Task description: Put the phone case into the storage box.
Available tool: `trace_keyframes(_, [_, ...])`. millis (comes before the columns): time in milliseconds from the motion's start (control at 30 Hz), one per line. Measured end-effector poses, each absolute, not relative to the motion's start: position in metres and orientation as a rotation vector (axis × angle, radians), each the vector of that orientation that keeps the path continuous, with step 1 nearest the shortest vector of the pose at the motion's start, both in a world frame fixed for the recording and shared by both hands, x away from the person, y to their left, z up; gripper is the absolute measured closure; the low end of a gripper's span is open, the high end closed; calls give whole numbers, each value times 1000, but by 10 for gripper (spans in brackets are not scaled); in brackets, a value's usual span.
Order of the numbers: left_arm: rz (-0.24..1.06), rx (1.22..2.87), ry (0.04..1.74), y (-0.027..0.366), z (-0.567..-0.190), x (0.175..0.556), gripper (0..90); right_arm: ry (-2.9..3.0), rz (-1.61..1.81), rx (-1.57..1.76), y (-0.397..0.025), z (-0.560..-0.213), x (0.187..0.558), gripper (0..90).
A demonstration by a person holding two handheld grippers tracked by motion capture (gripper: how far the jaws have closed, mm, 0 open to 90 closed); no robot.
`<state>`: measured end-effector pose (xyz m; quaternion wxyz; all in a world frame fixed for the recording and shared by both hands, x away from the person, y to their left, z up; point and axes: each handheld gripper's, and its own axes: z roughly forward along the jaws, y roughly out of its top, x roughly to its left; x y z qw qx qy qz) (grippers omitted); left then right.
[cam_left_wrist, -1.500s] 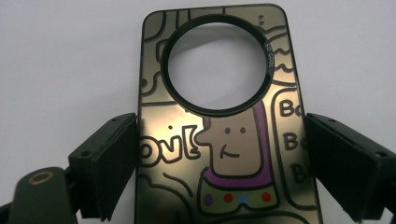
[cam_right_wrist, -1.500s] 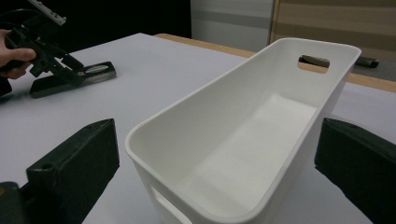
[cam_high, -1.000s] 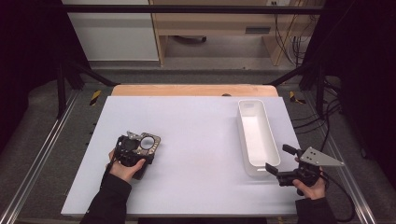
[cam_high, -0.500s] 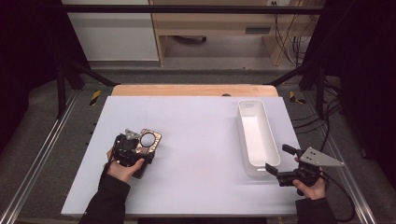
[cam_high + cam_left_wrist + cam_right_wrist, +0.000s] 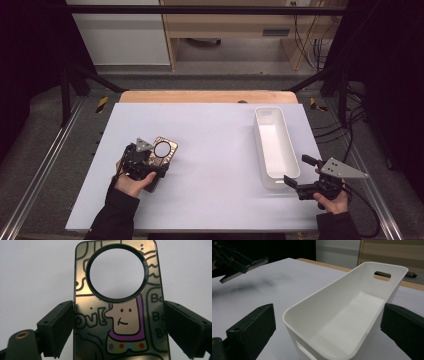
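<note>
A bronze phone case (image 5: 166, 149) with a cartoon figure and a round camera hole is clamped between the jaws of my left gripper (image 5: 156, 159) at the table's left. In the left gripper view the case (image 5: 117, 320) stands upright, with my left gripper (image 5: 118, 327) pressing on both of its long edges. The right gripper view shows the case (image 5: 244, 268) raised off the white table, casting a blurred shadow. My right gripper (image 5: 301, 171) is open at the near end of a long white bin (image 5: 261, 145), one jaw on either side of that end of the bin (image 5: 317, 296).
The bin is empty and has a handle slot (image 5: 382, 275) in its far wall. The white tabletop (image 5: 220, 150) spreads between the two grippers. A wooden strip (image 5: 200, 96) runs along the far edge, and metal frame rails flank the table.
My left gripper has carried the phone case slightly to the right and away from me. The right gripper and the bin have stayed put.
</note>
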<state>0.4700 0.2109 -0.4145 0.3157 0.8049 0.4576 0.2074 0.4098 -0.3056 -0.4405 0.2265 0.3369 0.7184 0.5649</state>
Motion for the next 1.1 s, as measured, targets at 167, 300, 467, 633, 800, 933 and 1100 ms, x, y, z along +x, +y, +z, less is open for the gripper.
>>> trace_keyframes(167, [546, 2126, 1162, 205, -409, 465, 117, 1983, 1558, 924, -305, -440, 409, 4])
trace_keyframes(300, [543, 2134, 1128, 199, -406, 460, 117, 1985, 1557, 918, -304, -439, 409, 4])
trace_keyframes(467, [535, 2144, 1092, 194, -403, 457, 117, 1988, 1557, 908, -303, -438, 409, 4])
trace_keyframes(633, [526, 2152, 1051, 189, -401, 453, 117, 1995, 1557, 900, -301, -437, 408, 4])
trace_keyframes(800, [518, 2163, 1012, 182, -398, 448, 117, 2003, 1556, 885, -299, -436, 407, 4])
trace_keyframes(933, [517, 2168, 983, 177, -396, 444, 117, 2008, 1557, 880, -297, -435, 407, 4])
trace_keyframes(1100, [508, 2182, 944, 171, -394, 439, 118, 2016, 1558, 866, -295, -434, 406, 4])
